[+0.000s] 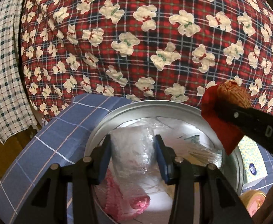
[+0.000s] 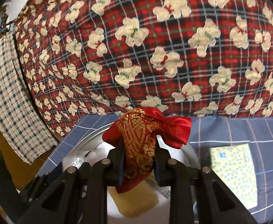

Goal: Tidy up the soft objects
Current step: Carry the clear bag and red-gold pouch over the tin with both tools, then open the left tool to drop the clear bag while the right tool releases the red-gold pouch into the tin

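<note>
A bear-print red plaid quilt (image 2: 155, 56) hangs beside a checked cloth (image 2: 7, 97).

A bed with a blue checked sheet (image 2: 229, 130) carries the things; a round metal tin (image 1: 106, 119) sits on it at the near left; a yellow patterned box (image 2: 235, 173) lies to its right. A red plaid quilt with white bears (image 1: 136, 37) is heaped at the far side.

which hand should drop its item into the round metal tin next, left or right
Right. The right gripper is shut on the red and gold pouch at the metal tin rim; the left gripper straddles a plastic-wrapped bundle already inside.
</note>
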